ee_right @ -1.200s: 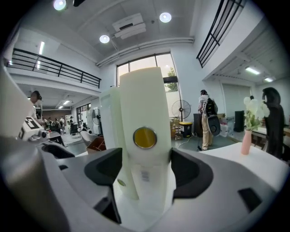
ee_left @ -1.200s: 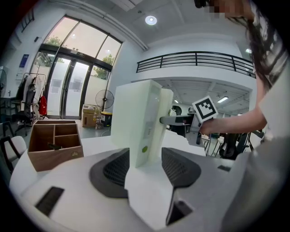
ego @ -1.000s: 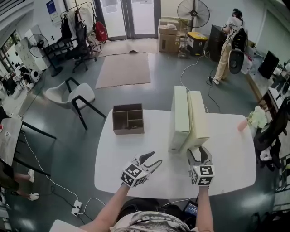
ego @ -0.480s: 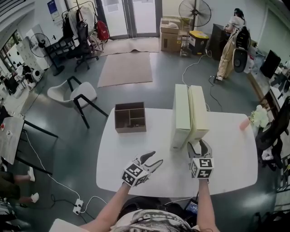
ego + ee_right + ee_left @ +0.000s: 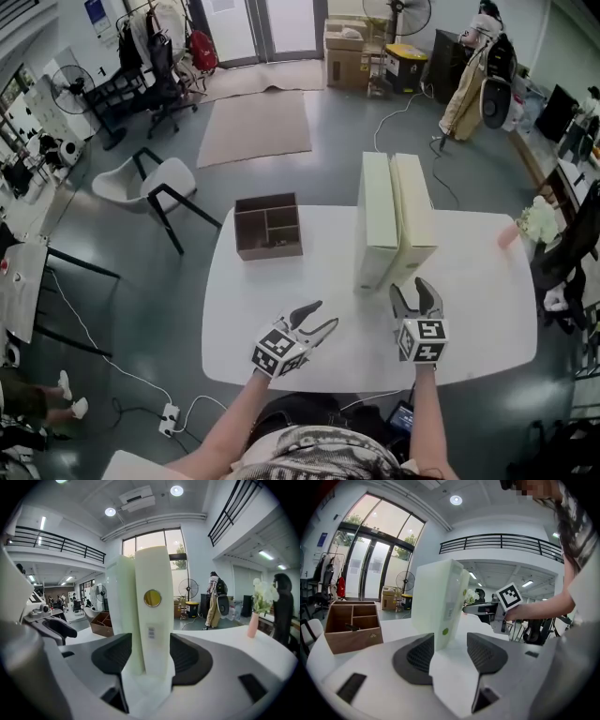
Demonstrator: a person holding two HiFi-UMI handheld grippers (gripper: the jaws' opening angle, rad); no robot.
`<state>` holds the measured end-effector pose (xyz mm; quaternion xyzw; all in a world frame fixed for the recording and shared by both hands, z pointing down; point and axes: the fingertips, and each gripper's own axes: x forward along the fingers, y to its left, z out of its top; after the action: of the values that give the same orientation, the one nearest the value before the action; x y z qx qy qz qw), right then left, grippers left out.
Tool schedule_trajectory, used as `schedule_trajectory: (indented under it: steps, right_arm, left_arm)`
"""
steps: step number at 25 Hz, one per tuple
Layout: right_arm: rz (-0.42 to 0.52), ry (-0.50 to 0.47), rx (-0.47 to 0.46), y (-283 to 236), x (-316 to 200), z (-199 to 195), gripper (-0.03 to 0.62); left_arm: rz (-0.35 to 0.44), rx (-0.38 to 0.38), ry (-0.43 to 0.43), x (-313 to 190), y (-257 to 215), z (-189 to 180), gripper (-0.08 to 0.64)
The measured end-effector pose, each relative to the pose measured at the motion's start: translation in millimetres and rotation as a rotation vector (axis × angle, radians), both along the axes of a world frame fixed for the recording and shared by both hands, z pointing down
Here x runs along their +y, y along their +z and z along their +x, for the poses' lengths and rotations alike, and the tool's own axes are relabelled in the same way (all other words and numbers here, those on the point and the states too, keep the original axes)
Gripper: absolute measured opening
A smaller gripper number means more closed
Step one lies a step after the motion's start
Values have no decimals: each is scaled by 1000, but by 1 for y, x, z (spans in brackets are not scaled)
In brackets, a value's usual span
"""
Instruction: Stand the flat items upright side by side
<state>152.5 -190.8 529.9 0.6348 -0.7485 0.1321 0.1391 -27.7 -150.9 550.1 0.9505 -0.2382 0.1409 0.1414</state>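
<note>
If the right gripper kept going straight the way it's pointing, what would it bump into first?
Most likely the narrow end of the right file box, which stands upright straight ahead of the right gripper. Its jaws are open and empty. How much table lies between is hard to judge.

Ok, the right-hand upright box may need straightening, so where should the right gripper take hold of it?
The right box: take its narrow near end, coming from the person's side with the right gripper. That thin end faces the open jaws and should fit between them. The left box stands close alongside.
</note>
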Motion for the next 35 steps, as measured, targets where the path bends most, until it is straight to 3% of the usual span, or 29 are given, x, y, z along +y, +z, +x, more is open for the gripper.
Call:
schedule_trajectory:
  steps: [8, 15, 21, 27, 31, 35]
  right_arm:
    - [-123, -17, -78, 39, 83, -31, 249]
    - [-184, -61, -116, 51, 146, -47, 232]
    - [-154, -96, -144, 33, 195, -45, 209]
    - [-93, -172, -170, 9, 244, -53, 186]
    - [-46, -248, -155, -9, 275, -64, 144]
    - [-8, -291, -151, -22, 303, -73, 78]
  left_arm:
    - [-56, -11, 67, 37, 21, 9, 221]
    - [-100, -11, 68, 86, 32, 10, 216]
    - [-89, -12, 46, 132, 19, 13, 213]
    - [-50, 66, -31, 182, -13, 24, 211]
    - [-44, 117, -56, 220, -33, 28, 176]
    - [-24, 108, -57, 252, -40, 28, 107]
